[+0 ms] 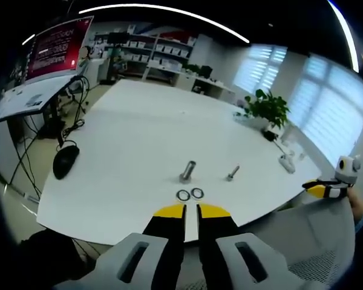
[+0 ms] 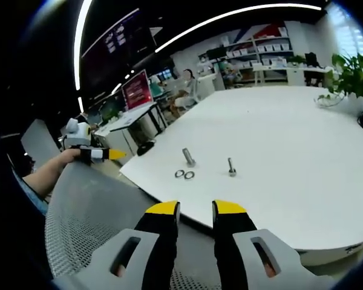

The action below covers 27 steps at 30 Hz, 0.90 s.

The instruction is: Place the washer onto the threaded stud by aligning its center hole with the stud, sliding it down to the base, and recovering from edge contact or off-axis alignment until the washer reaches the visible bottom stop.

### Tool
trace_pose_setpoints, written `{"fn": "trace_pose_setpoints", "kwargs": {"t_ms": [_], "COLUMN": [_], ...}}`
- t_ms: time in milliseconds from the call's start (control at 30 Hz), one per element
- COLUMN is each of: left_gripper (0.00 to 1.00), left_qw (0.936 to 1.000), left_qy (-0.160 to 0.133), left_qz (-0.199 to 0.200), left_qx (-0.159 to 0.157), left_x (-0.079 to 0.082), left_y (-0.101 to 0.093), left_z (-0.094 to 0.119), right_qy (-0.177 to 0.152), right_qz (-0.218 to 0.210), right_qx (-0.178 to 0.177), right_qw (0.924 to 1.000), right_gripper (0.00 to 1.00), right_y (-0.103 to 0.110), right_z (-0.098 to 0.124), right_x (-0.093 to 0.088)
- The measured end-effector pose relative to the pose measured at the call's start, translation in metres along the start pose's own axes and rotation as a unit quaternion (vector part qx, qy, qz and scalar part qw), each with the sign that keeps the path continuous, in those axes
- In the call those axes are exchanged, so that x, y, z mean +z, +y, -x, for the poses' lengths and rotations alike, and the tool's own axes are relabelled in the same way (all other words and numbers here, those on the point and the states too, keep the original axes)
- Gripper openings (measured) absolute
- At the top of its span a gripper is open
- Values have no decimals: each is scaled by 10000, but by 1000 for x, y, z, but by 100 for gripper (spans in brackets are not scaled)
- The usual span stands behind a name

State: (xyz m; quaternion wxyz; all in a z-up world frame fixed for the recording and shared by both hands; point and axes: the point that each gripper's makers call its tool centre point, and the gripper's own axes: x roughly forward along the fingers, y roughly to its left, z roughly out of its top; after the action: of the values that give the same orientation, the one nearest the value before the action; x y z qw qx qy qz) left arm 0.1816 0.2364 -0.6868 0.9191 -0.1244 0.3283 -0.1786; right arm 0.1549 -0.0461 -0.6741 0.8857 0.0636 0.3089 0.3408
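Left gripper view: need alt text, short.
The left gripper, its yellow-tipped jaws nearly together and holding nothing, points across a white table at two washers lying side by side. Just beyond them stands a threaded stud, with a smaller bolt to its right.

Left claw (image 1: 191, 211) nearly closed, empty; right claw (image 2: 196, 208) slightly parted, empty, held apart.
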Motion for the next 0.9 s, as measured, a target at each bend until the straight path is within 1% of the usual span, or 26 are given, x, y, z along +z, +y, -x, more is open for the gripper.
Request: {"fn": "trace_pose_setpoints", "kwargs": {"t_ms": [67,100,133,233,267,300,333,367,400,467,500,533,567,600,633,667,700,733,767,800,833,900], "left_gripper": [4,4,4,3,1,0,0,0,0,0,0,0,0,0,0,0,0,0,1,2,3,5], "left_qw": [9990,9984,9975,9956,9944,9931,9907,9872,9851,9797,9778,9768,9730,9679,9601,9550,9469,9404,9327,9276,9139,9012], "left_qy": [296,339,408,497,509,577,728,842,880,1134,1229,1264,1353,1476,1602,1682,1856,1970,2006,2030,2199,2341], "left_qz": [-307,-419,-515,-416,-305,-169,-66,-125,-286,-623,-860,-1028,-1244,-1461,-1791,-2002,-2242,-2441,-2716,-2865,-3138,-3385], "left_qx": [-133,-163,-268,-673,-873,-1003,-1150,-1350,-1447,-1533,-1462,-1391,-1394,-1418,-1428,-1402,-1364,-1314,-1270,-1276,-1336,-1356], "left_x": [-8,-9,-12,-13,-12,-12,-14,-14,-13,-15,-14,-12,-13,-14,-13,-13,-14,-15,-13,-13,-15,-16], "left_y": [-6,-7,-11,-21,-26,-29,-33,-39,-41,-39,-35,-33,-32,-31,-28,-26,-22,-19,-17,-16,-15,-13], "left_z": [-1,-2,-3,-3,-4,-4,-3,-3,-3,-5,-8,-11,-13,-15,-20,-23,-27,-31,-37,-40,-48,-58], "right_qy": [13,17,2,12,18,14,10,0,-6,-8,-18,-22,-20,-19,-21,-20,-15,-14,-16,-17,-16,-5], "right_qz": [3,0,-3,-8,-11,-18,-22,-26,-30,-34,-41,-39,-41,-44,-42,-40,-38,-39,-41,-41,-40,-29], "right_qx": [26,33,23,28,30,31,29,26,27,30,32,32,33,33,31,31,36,37,40,42,44,50], "right_qw": [10000,10000,10000,10000,10000,10000,10000,10000,10000,10000,10000,10000,10000,10000,10000,10000,10000,10000,10000,10000,10000,10000], "right_gripper": [24,24,24,24,24,24,24,24,24,24,24,24,24,24,24,24,24,24,24,24,24,24], "right_y": [1,1,1,2,2,2,2,2,2,2,1,1,0,0,0,-1,-1,-1,-1,-1,-1,-1], "right_z": [0,0,0,0,0,0,0,0,0,0,0,0,0,0,0,0,0,0,0,0,0,0], "right_x": [0,0,0,0,0,0,0,1,1,1,2,2,3,3,3,3,3,3,3,3,3,3]}}
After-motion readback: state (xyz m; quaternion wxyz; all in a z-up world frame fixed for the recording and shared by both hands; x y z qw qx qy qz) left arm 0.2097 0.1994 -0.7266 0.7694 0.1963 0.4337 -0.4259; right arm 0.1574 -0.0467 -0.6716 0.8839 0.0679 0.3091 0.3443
